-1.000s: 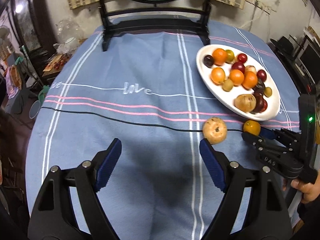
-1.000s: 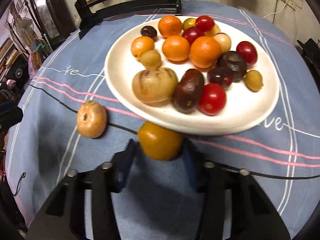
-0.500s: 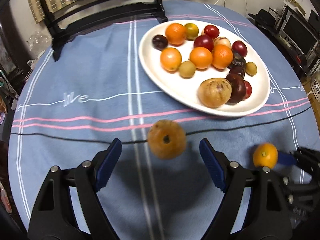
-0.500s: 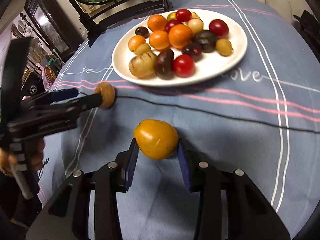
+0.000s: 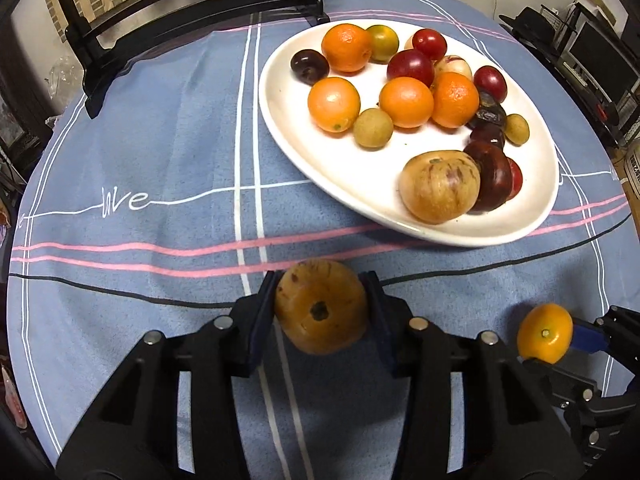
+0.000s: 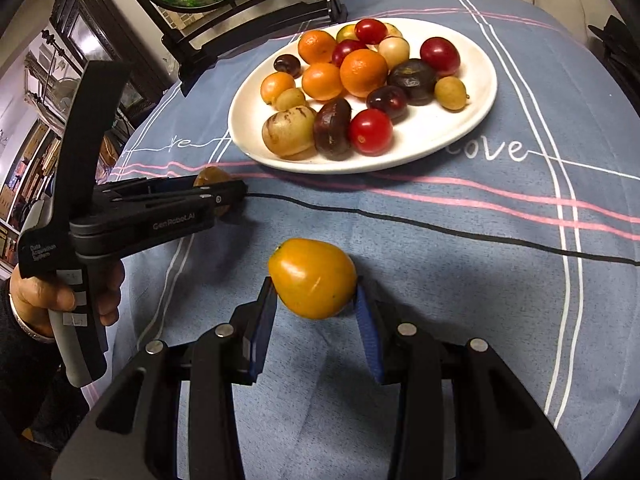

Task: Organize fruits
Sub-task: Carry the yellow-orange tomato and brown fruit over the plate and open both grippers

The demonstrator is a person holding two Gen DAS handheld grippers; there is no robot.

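My left gripper [image 5: 322,308] is shut on a brown speckled round fruit [image 5: 320,306], in front of the white oval plate [image 5: 288,136]. The plate holds several oranges, red and dark plums and small green-brown fruits. My right gripper [image 6: 314,304] is shut on a yellow-orange fruit [image 6: 312,278] and holds it above the blue cloth. In the left wrist view that fruit [image 5: 545,332] shows at the lower right. In the right wrist view the left gripper [image 6: 216,196] is at the left, with the brown fruit [image 6: 210,176] partly hidden between its fingers.
A blue striped tablecloth [image 5: 160,152] covers the round table. A black stand [image 5: 192,12] holding a round panel stands at the far edge. A black cable [image 6: 440,228] runs across the cloth below the plate [image 6: 460,128]. Dark furniture surrounds the table.
My left gripper has closed on the brown fruit, which lay between its open fingers half a second ago. My right gripper has lifted the yellow-orange fruit from the plate's edge and pulled back.
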